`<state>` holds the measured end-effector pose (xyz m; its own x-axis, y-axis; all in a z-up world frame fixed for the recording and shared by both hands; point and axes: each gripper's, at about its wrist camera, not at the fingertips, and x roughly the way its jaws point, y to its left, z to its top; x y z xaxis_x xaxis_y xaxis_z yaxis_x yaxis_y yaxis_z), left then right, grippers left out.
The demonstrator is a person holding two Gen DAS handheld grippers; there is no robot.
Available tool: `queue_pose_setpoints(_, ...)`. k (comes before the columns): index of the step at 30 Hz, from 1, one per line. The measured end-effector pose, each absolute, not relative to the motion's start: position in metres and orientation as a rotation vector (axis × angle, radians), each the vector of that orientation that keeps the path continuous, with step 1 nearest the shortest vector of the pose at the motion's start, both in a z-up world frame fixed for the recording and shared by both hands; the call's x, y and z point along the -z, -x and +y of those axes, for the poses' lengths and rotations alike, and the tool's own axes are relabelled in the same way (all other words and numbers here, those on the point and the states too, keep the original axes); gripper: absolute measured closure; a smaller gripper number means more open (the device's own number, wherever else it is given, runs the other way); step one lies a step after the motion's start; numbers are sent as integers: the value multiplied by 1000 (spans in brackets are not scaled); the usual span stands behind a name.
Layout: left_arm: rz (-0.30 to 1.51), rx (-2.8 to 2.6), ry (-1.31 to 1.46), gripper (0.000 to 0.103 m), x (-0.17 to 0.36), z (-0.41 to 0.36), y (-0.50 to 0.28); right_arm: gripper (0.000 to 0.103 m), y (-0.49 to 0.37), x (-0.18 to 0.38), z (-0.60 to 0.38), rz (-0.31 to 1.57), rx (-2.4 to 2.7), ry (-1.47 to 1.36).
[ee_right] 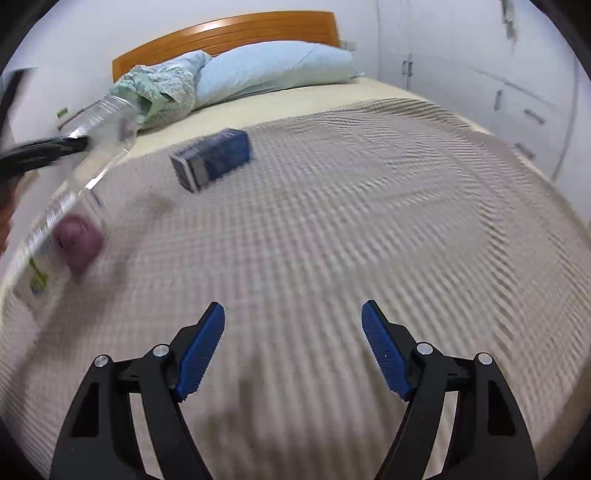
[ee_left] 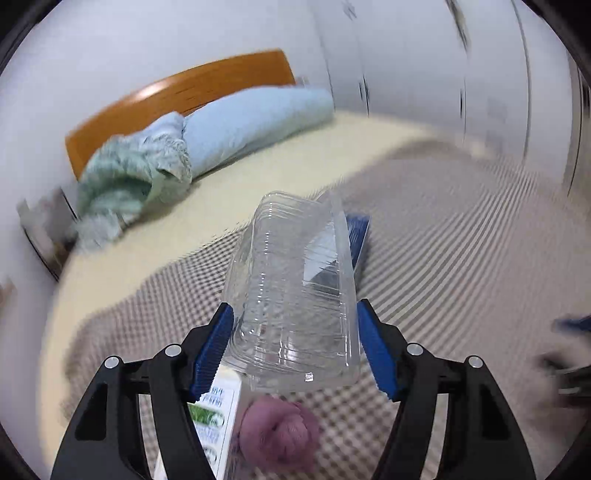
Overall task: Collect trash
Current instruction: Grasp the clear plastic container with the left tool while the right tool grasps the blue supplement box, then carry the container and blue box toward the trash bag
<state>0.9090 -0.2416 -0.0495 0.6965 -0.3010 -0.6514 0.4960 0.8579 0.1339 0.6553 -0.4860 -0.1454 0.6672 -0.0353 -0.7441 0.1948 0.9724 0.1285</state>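
Low in the left wrist view, the left gripper [ee_left: 295, 347] reaches forward over the bed with its blue pads [ee_left: 212, 354] pressed against either side of a clear plastic container [ee_left: 295, 295], pinching it so that it hangs above the checked blanket [ee_left: 461, 240]. A white label [ee_left: 214, 413] with green print sits at the container's near end, at the bottom of the frame; its writing is too blurred to read. A crumpled purple wad [ee_left: 280, 432] shows through the plastic there. In the right wrist view, the right gripper [ee_right: 293, 350] hovers level over the blanket [ee_right: 369, 240] at bottom centre, its two fingers spread wide with nothing between them. At the left edge of that frame the same container [ee_right: 85, 166] appears tilted and smeared by motion, with the purple wad [ee_right: 79, 240] low inside it. Farther up, left of centre, a dark blue box [ee_right: 214, 158] lies on the blanket; any lettering on it is unreadable. Beyond it, near the top of the frame, a pale blue pillow [ee_right: 273, 70] and a bunched green cloth [ee_right: 159, 92] lie against the wooden headboard [ee_right: 229, 33].
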Motion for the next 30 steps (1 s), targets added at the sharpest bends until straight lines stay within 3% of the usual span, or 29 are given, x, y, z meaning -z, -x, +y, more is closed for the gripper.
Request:
queue_pose_setpoints(2, 658, 499, -184, 38, 32, -207, -905, 28, -692, 135, -482, 838, 90, -282)
queue_pose_setpoints(5, 649, 542, -13, 38, 28, -158, -897, 17, -753, 121, -473, 840, 82, -399)
queue_pose_setpoints(14, 639, 537, 380, 37, 86, -36, -913, 17, -923, 122, -411, 999, 210, -393)
queue_pose_setpoints(18, 644, 603, 411, 38, 83, -31, -916, 17, -971, 150, -393, 1066, 387, -387)
queue_pose_setpoints(21, 652, 631, 395, 39, 83, -34, -909, 18, -988, 168, -377, 1105, 440, -343)
queue_pose_setpoints(24, 691, 626, 422, 39, 92, -37, -914, 32, -977, 169, -368, 1087, 465, -262)
queue_pose_setpoints(30, 687, 606, 423, 40, 80, -40, -885, 35, -901, 142, -386, 1090, 294, -223)
